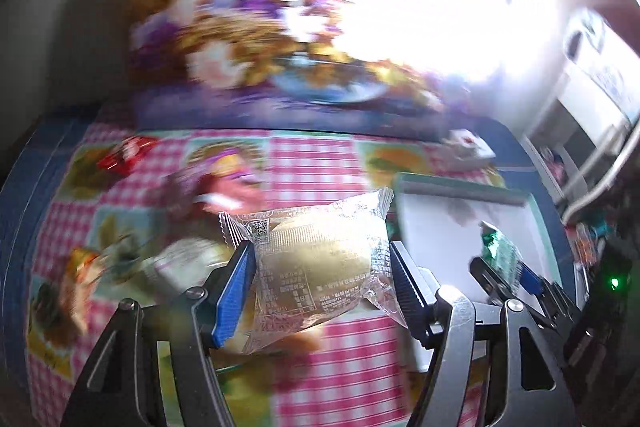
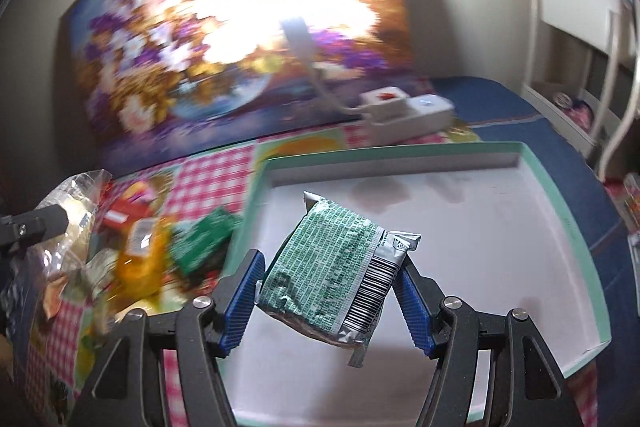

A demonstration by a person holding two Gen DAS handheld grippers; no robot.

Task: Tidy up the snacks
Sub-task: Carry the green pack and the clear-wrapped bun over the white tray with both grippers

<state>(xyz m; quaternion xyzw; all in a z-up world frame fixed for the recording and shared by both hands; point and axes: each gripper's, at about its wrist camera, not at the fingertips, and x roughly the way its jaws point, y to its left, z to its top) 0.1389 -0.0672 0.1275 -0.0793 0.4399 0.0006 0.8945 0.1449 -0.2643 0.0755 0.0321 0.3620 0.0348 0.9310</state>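
The surface is covered by a pink-and-white checked cloth with printed picture panels and a dark blue border. Behind it a large blurred floral picture in purple, white and gold leans against a pale wall, washed out by glare at its middle. A white shelf unit stands at the right.

The left wrist view shows the left claw clamped on a clear plastic packet holding a pale round cake, lifted clear of the cloth, with a small red wrapped sweet lying well apart near the far left edge. The right wrist view shows the right claw clamped on a green-and-silver foil snack packet with a barcode, held above the white floor of a shallow mint-green-rimmed cardboard tray. That tray shows only partly in the left view, to the right of the cake packet.

Only the right view makes out a white power strip with a red switch and its cable beyond the tray's far rim. Left of the tray lies a blurred heap of loose snacks: a green packet, an orange one and a red one, just beside the tray's left wall. The left claw's finger and clear packet intrude at that view's left edge.
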